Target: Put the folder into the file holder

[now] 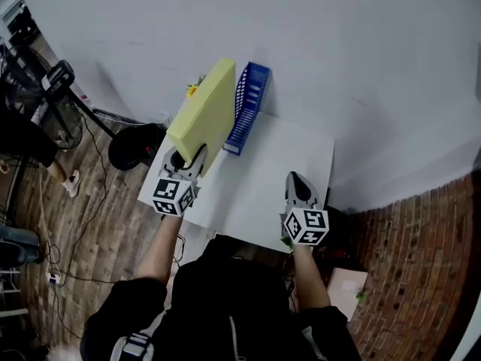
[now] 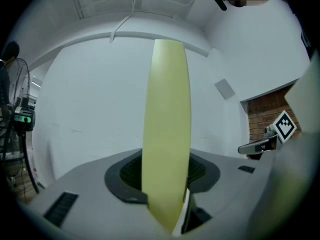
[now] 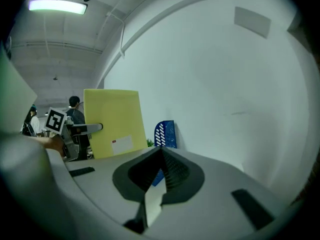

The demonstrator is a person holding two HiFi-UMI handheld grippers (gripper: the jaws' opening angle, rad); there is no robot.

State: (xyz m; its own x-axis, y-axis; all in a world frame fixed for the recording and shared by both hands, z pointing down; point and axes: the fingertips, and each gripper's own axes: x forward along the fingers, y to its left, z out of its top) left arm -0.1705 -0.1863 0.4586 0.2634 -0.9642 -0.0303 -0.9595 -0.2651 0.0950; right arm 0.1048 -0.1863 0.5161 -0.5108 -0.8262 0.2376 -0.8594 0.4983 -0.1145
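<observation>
- White wall (image 1: 338, 51) behind a white table (image 1: 270, 179); wood floor to the left, brick to the right.
- Holder (image 1: 248, 107): blue and slotted, standing at the table's far edge by the wall. Its long axis runs away from me and its mouth faces up.
- Folder (image 1: 204, 111): yellow, held on edge above the table's far left part, with its broad face toward the holder.
- Left tongs (image 1: 194, 156): clamped on the folder's near lower edge. The left gripper view shows the sheet rising straight up between the pads.
- Right tongs (image 1: 295, 177): jaws together with nothing between them, low over the table's near right part and well apart from both items.
- Key relation: in the head view the holder lies just to the right of the folder and slightly farther off. The folder's long edge runs nearly parallel to the holder's length.
- From the right gripper view a narrow gap shows between folder and holder. I judge them not touching.
- Nearer hand: my left, which carries the load. The right is idle.
- Judgement: the folder is not yet in the holder. The coming move calls for a short shift to the right, keeping the sheet upright, then lowering its bottom edge into the open top.
- Risk: the lower corner may catch the holder's near wall and tip it.
</observation>
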